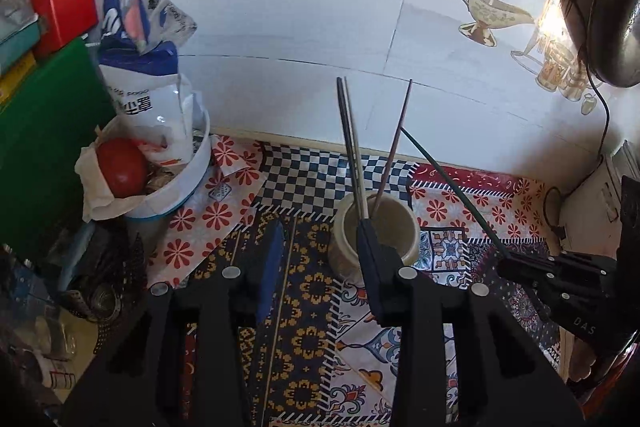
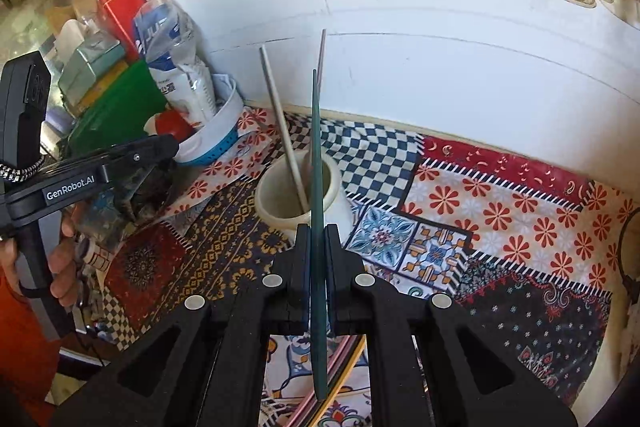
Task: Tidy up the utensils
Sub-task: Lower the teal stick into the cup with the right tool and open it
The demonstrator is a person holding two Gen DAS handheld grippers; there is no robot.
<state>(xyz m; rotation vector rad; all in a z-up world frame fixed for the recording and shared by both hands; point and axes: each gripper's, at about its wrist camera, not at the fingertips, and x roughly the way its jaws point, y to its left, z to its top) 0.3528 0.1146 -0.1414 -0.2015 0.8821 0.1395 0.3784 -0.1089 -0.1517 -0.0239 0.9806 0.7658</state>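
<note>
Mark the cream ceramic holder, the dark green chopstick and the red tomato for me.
Cream ceramic holder (image 2: 269, 195): right wrist view, outer left wall.
Dark green chopstick (image 2: 318, 163): right wrist view, mid-shaft above the jaws.
Red tomato (image 1: 122, 167): left wrist view, front skin.

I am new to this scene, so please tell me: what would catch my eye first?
The dark green chopstick clamped upright in the right gripper, just in front of the cream jar. That jar stands on the bright patchwork cloth and holds chopsticks; the left gripper stands open before it.
</note>
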